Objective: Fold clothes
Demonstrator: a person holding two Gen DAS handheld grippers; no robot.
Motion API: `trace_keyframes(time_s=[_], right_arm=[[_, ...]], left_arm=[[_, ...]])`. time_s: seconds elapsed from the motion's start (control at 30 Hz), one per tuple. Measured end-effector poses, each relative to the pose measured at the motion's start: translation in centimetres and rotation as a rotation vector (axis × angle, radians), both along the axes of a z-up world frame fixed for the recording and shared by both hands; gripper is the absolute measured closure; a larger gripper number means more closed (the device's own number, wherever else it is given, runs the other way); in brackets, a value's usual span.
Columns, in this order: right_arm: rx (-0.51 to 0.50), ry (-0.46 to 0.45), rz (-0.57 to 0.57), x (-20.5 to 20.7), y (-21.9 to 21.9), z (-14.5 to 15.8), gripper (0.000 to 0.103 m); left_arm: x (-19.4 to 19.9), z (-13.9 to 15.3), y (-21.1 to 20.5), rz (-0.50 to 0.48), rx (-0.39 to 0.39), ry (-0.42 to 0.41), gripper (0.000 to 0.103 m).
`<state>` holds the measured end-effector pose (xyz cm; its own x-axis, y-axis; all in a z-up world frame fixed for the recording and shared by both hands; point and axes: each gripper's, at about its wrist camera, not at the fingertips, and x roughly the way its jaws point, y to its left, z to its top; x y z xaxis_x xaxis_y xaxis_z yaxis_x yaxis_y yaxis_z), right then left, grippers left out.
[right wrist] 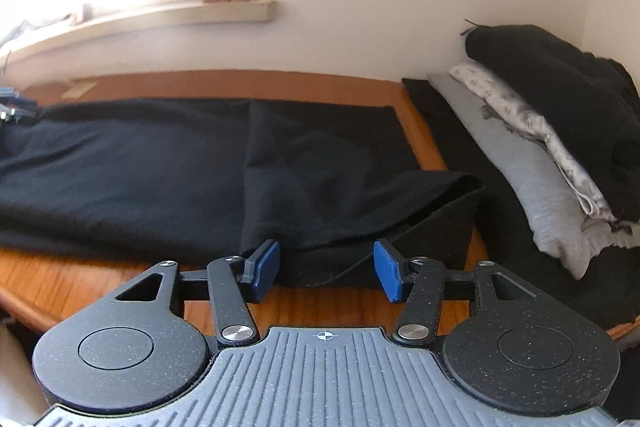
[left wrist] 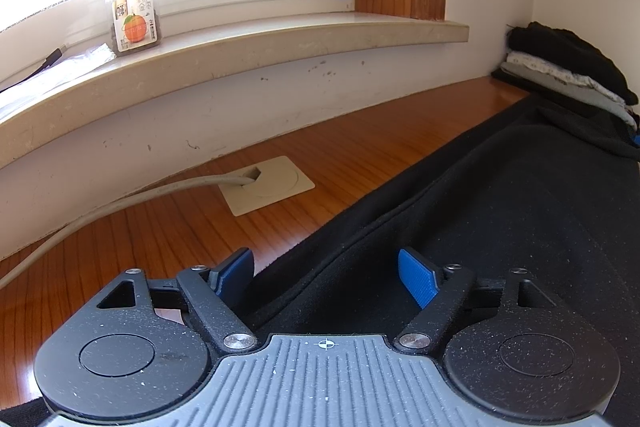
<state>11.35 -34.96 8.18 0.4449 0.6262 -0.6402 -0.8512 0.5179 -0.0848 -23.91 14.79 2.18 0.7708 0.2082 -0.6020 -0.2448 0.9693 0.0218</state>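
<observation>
Both jaws wide, empty: left hand-held gripper (left wrist: 326, 277) straddling black garment (left wrist: 500, 211) edge, right hand-held gripper (right wrist: 326, 269) before its corner; best pinching every layer.

Spread flat along the brown wooden tabletop (right wrist: 420, 131): long black fabric garment (right wrist: 160, 167), reaching from far left across to mid-table. Right of that garment, tucked into the corner against the wall, a stack of folded black, white and grey clothes (right wrist: 540, 131). Behind the garment, set into the wood near the wall, a beige square cable-port plate (left wrist: 266, 185), with a grey round cable (left wrist: 120, 199) running out of it to the left. Above and behind the garment, a pale stone windowsill (left wrist: 280, 39), bearing a small printed packet with an orange picture (left wrist: 134, 21). At the garment's near edge, left gripper (left wrist: 326, 277) straddling the hem; at its near right corner, right gripper (right wrist: 326, 269), fabric between its fingers.
</observation>
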Motion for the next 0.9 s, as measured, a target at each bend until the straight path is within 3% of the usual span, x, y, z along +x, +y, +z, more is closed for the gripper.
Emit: trace_keyframes(time_s=[0.27, 0.47, 0.5, 0.53, 0.6, 0.63, 0.77, 0.8, 0.9], right_arm=[[-0.082, -0.127, -0.017, 0.1, 1.6, -0.8, 0.050], [-0.029, -0.102, 0.040, 0.4, 2.5, -0.8, 0.052], [-0.023, -0.109, 0.030, 0.5, 2.5, -0.7, 0.058], [-0.006, -0.113, 0.022, 0.7, 2.5, -0.5, 0.073], [0.011, -0.120, 0.007, 1.2, 2.5, 0.0, 0.089], [0.017, -0.131, -0.001, 1.7, 2.7, 0.3, 0.093], [0.039, -0.202, -0.054, 4.2, 3.9, 2.4, 0.098], [0.046, -0.224, -0.073, 5.1, 4.4, 3.0, 0.098], [0.084, -0.281, -0.146, 8.5, 6.5, 4.9, 0.099]], left_arm=[[-0.3, 0.1, -0.3, -0.005, 0.019, -0.024, 0.026], [-0.4, 0.2, -0.4, -0.024, 0.021, -0.035, 0.037], [-0.4, 0.2, -0.4, -0.028, 0.020, -0.037, 0.042], [-0.4, 0.2, -0.4, -0.034, 0.019, -0.037, 0.047], [-0.4, 0.2, -0.5, -0.048, 0.017, -0.036, 0.055], [-0.4, 0.2, -0.5, -0.055, 0.016, -0.036, 0.060], [-0.3, 0.2, -0.7, -0.087, 0.006, -0.032, 0.078], [-0.4, 0.2, -0.7, -0.090, 0.001, -0.038, 0.090], [-1.0, 0.6, -0.3, -0.084, -0.023, -0.079, 0.098]])
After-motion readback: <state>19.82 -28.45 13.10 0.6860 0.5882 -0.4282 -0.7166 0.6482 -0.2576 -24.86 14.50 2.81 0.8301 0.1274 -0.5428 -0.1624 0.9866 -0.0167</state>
